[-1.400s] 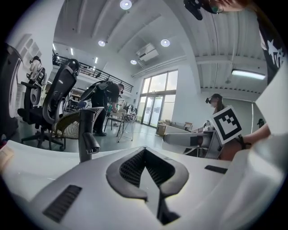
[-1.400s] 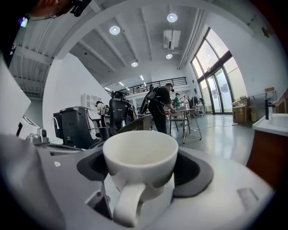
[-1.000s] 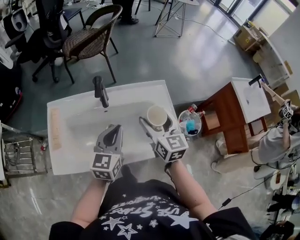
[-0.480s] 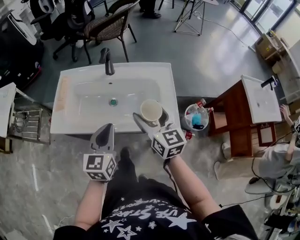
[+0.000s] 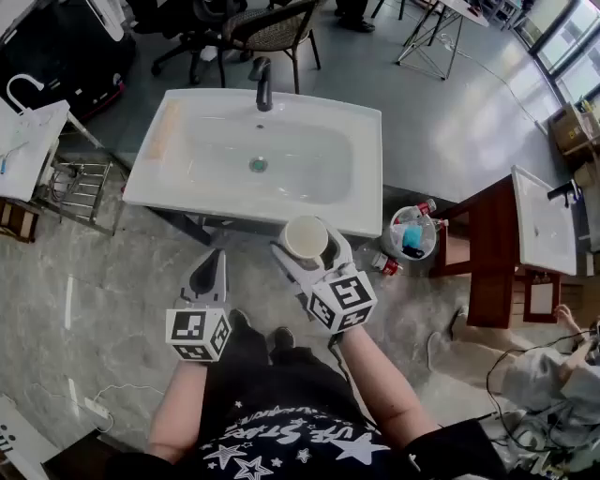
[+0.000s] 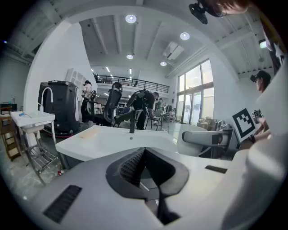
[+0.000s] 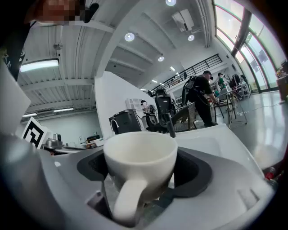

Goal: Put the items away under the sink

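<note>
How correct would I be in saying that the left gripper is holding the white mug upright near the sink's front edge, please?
Not quite: the right gripper, not the left gripper, holds the white mug; the right gripper view shows its jaws closed on it. The mug is indeed upright near the sink's front edge.

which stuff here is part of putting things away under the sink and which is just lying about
Job: white mug in right gripper; white sink; left gripper, shut, empty.
Lying about: bucket of bottles; wicker chair; metal rack; wooden washstand.
</note>
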### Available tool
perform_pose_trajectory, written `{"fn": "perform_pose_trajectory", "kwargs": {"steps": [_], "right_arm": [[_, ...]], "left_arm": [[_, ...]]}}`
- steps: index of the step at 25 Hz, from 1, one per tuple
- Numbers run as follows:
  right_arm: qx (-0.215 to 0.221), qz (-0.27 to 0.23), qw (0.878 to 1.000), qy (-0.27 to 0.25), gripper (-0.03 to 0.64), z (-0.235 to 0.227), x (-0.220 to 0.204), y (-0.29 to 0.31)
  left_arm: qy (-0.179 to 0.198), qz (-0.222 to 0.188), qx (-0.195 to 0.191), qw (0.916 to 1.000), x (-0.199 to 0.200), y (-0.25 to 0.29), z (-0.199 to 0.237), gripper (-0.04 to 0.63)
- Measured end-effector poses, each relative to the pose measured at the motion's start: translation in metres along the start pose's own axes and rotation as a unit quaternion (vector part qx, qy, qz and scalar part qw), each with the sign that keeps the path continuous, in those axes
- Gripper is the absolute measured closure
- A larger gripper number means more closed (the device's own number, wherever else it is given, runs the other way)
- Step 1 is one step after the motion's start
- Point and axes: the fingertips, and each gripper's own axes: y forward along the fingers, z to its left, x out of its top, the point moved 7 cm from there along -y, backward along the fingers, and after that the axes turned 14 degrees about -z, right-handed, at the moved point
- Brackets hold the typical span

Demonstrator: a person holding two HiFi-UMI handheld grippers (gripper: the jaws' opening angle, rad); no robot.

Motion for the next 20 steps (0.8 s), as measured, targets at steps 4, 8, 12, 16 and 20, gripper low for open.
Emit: {"fn": "perform_pose_trajectory", "kwargs": {"steps": [4, 8, 12, 16, 20], "right_arm": [[0.017, 0.015, 1.000, 0.002, 0.222, 0.021, -0.024, 0.000], [0.023, 0.014, 1.000, -0.010, 0.222, 0.046, -0.040, 0.006], [0.006, 0.012, 1.000, -0.005, 0.222, 0.079, -0.061, 0.013], [-0.018, 0.008, 1.000, 0.011, 0.222, 0.115, -0.085, 0.014], [-0.039, 0.005, 0.999, 0.023, 0.222, 0.140, -0.113, 0.010]], "left_arm": [[-0.003, 0.012, 0.012, 0.9999, -0.013, -0.019, 0.016, 0.586], [-0.008, 0.016, 0.013, 0.9997, -0.025, -0.038, 0.040, 0.586], [-0.013, 0.009, -0.001, 0.9999, -0.033, -0.058, 0.070, 0.586], [-0.019, 0.014, -0.017, 0.9996, -0.049, -0.084, 0.099, 0.586], [-0.020, 0.022, -0.025, 0.9993, -0.068, -0.108, 0.122, 0.586]]}}
